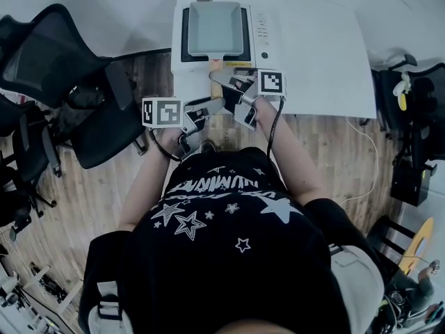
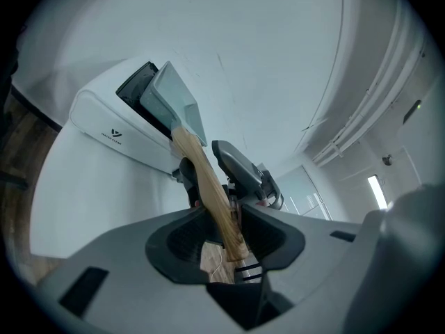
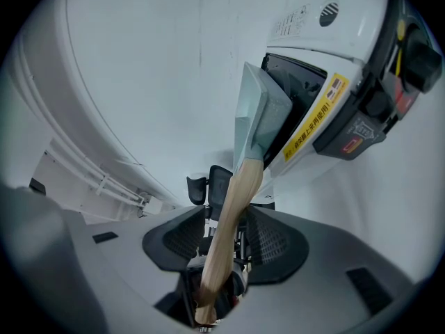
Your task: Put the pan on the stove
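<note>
A square grey-green pan point(image 1: 215, 28) rests on the white induction stove point(image 1: 268, 47), and its wooden handle point(image 1: 216, 65) points toward me. In the left gripper view the pan point(image 2: 177, 106) lies ahead, and my left gripper point(image 2: 224, 225) is shut on the handle point(image 2: 208, 186) near its end. In the right gripper view the handle point(image 3: 233, 207) runs between the pads of my right gripper point(image 3: 226, 235) with a small gap on each side, so that gripper is open. In the head view the left gripper point(image 1: 208, 106) and right gripper point(image 1: 226, 82) meet at the table's front edge.
The stove stands on a white table point(image 1: 327, 54) with bare surface to its right. Black office chairs point(image 1: 62, 82) crowd the wooden floor at the left. A white cable point(image 1: 372, 158) trails over the floor at the right, near dark equipment point(image 1: 417, 117).
</note>
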The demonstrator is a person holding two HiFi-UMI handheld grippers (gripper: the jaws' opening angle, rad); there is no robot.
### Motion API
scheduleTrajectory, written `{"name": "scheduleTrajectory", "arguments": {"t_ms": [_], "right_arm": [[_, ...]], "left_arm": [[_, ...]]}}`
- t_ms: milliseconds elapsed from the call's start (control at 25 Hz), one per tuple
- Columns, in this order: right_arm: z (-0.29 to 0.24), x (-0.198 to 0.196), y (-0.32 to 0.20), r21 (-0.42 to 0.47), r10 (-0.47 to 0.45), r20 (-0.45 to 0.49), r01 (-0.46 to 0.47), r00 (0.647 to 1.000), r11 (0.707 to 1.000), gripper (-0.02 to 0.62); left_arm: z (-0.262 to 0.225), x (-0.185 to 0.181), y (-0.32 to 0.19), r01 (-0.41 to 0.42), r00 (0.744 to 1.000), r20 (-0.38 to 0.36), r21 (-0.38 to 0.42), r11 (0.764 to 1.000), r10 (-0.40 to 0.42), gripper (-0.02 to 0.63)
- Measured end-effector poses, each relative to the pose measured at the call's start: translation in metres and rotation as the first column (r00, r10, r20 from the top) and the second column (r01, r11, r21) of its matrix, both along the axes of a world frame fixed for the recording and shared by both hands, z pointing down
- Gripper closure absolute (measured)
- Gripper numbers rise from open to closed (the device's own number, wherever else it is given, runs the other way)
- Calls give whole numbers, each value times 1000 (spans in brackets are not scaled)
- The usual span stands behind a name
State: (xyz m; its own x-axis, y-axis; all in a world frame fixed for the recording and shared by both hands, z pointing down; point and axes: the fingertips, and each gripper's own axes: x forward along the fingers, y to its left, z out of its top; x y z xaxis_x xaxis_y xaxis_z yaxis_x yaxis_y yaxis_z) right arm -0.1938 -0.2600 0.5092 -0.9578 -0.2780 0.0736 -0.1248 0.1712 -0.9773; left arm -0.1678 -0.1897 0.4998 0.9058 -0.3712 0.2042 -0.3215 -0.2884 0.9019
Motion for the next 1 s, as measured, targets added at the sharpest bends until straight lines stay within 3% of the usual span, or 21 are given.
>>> {"name": "scheduleTrajectory", "arguments": {"t_ms": [200,400,1000], "right_arm": [[3,0,1,-11,-14,-7,14,1000,1000,390],[6,0,3,-17,-26,-18,25,1000,1000,367],[-2,25,25,4,-113,-26,113,993,994,359]], "left_arm": [[-3,-1,0,8,1000,-9,2,1000,-8,443],[-1,-6,1,60,998,8,11,998,-60,333],[-3,-2,32,274,960,65,11,962,-274,302]]}}
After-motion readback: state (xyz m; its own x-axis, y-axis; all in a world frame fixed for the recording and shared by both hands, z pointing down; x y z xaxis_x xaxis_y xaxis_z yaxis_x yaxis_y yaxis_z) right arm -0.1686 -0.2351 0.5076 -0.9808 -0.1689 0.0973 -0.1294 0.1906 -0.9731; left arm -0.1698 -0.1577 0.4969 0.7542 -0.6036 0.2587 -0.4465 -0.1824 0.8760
